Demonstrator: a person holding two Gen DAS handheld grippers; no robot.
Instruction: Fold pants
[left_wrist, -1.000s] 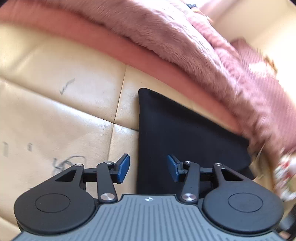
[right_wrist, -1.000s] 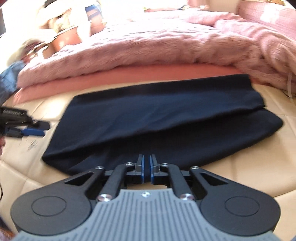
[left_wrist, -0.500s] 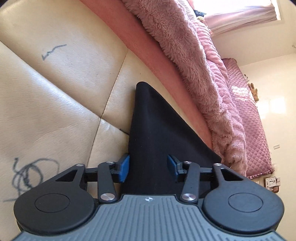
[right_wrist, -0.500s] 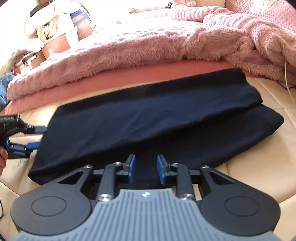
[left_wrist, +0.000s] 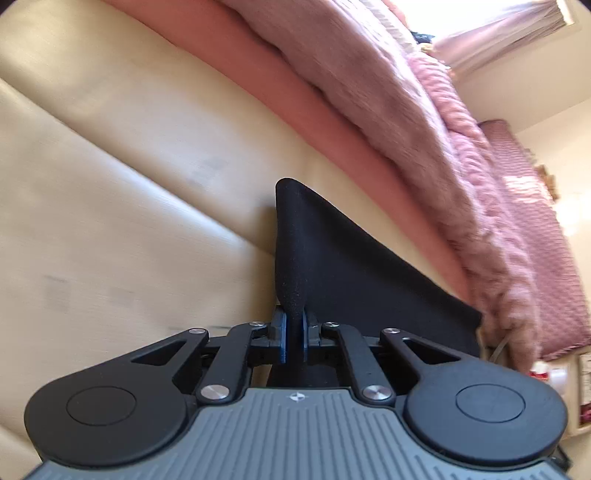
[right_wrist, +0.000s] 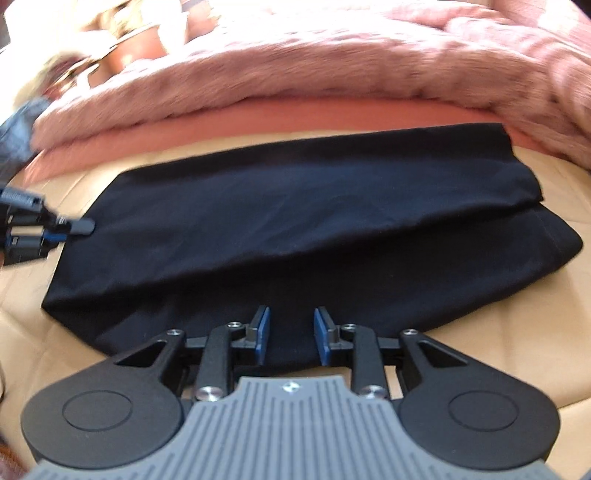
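Note:
The black pants (right_wrist: 295, 229) lie folded lengthwise on the tan leather surface (right_wrist: 517, 332). My left gripper (left_wrist: 293, 338) is shut on the left end edge of the pants (left_wrist: 332, 258), and the cloth rises in a ridge from its blue pads. It also shows in the right wrist view (right_wrist: 62, 230) at the pants' left end. My right gripper (right_wrist: 291, 334) is open, its blue pads over the near edge of the pants around the middle.
A fluffy pink blanket (right_wrist: 295, 66) on a salmon sheet (right_wrist: 258, 118) lies right behind the pants. Blurred clutter sits at the far left (right_wrist: 92, 55). A pink quilted cover (left_wrist: 535, 221) and window curtain (left_wrist: 498, 33) show in the left wrist view.
My left gripper has closed on the pants' left edge and lifted it into a ridge. My right gripper has opened wider over the near edge.

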